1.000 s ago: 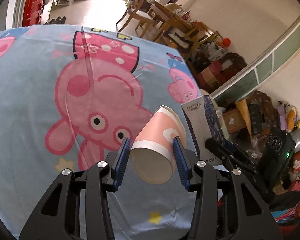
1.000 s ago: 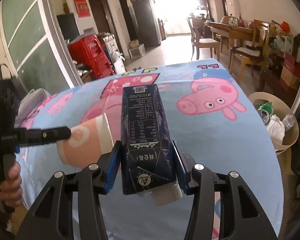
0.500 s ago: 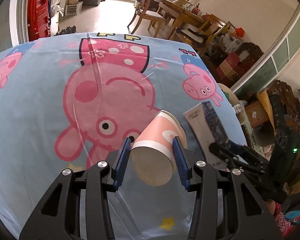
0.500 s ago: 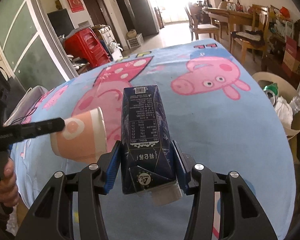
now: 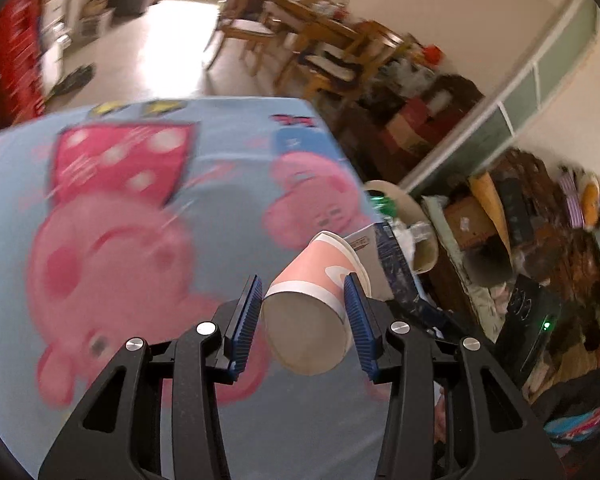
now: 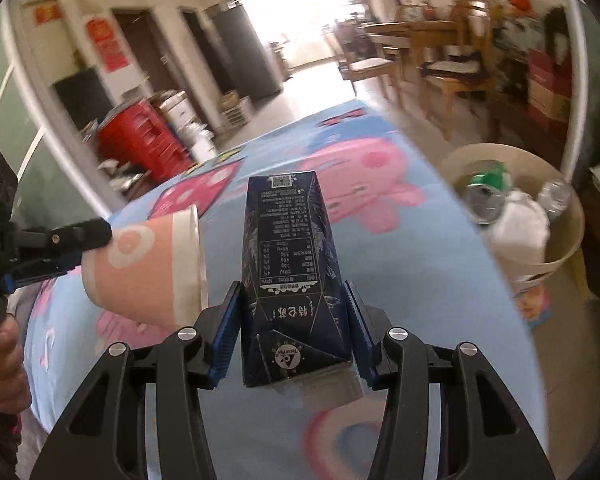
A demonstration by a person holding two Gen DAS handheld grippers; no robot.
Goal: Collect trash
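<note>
My left gripper is shut on a pink paper cup, held on its side above the table, base towards the camera. The cup also shows in the right wrist view, left of the carton. My right gripper is shut on a dark blue milk carton, held above the table. The carton shows in the left wrist view just right of the cup. A beige trash bin stands beyond the table's right edge and holds a green can, a clear bottle and white paper.
The table is covered by a light blue cartoon pig cloth. The bin shows in the left wrist view past the table's right edge. Wooden chairs and a table stand behind. Boxes and clutter lie at the right.
Both grippers have moved to the right towards the trash bin, which is now larger and closer in both views. Cup and carton stay gripped.
</note>
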